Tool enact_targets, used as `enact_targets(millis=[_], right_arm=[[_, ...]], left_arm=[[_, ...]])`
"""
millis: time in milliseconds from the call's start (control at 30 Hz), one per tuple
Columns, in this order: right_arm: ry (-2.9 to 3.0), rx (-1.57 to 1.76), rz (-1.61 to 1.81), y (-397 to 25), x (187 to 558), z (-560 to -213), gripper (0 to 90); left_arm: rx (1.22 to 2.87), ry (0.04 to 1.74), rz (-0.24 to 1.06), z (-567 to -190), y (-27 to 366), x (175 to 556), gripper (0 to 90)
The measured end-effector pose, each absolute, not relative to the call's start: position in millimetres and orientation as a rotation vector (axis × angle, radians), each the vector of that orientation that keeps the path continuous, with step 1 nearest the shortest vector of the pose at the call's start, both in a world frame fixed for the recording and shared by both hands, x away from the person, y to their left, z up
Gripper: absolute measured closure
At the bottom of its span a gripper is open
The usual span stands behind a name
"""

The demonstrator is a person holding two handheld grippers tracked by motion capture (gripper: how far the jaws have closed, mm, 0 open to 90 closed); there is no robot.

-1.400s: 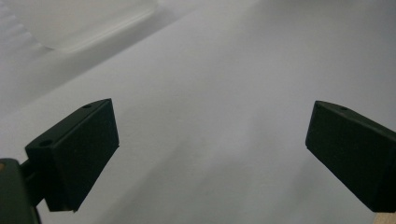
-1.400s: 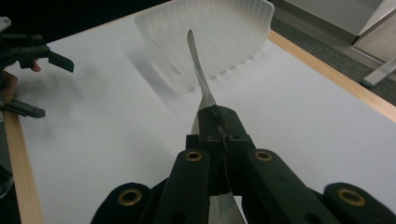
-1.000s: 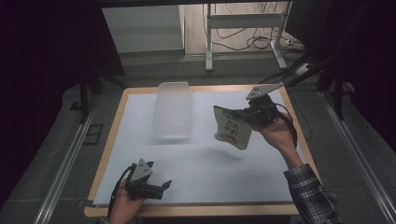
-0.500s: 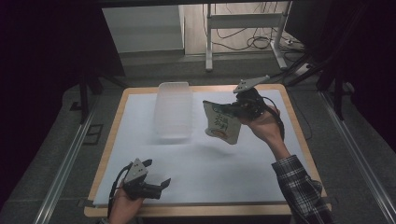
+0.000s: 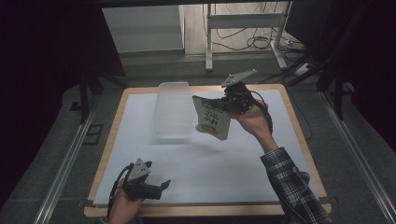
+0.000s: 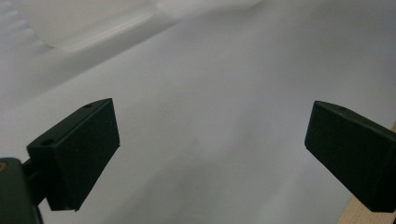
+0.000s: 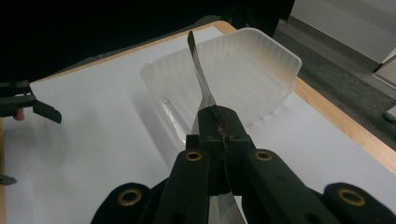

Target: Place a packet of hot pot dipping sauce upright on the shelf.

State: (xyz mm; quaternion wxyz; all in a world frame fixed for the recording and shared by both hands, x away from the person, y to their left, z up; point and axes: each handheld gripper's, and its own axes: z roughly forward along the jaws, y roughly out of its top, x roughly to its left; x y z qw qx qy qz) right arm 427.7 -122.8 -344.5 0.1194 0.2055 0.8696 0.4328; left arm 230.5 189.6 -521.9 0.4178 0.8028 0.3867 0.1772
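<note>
My right gripper (image 5: 223,104) is shut on the upper edge of a printed snack pouch (image 5: 212,119), which hangs in the air just right of a clear plastic tray (image 5: 173,109). In the right gripper view the pouch (image 7: 201,77) shows edge-on, pinched between the jaws of the right gripper (image 7: 218,122), with the clear tray (image 7: 224,79) lying beyond and below it. At the near left of the white sheet my left gripper (image 5: 156,186) rests low, open and empty. Its two black pads (image 6: 79,149) stand wide apart over bare white paper.
A white paper sheet (image 5: 201,163) covers the wooden table (image 5: 299,135). Metal rails run along both sides of the floor, and a desk frame with cables (image 5: 243,32) stands behind the table. The left gripper (image 7: 28,105) appears at the far left of the right gripper view.
My right gripper has carried the pouch leftward and slightly up, closer to the clear tray. The left gripper has stayed in place near the front edge.
</note>
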Motion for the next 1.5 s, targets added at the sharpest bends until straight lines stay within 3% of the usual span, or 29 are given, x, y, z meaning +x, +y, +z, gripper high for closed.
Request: enact_targets(millis=[400,1500], right_arm=[[2.540,0.570,1.273,-101,441,-341,89.3],[2.634,0.415,1.272,8,466,-349,89.3]], left_arm=[[2.056,1.016,0.392,-513,192,232,4.8],[2.085,1.022,0.484,-514,190,230,5.5]])
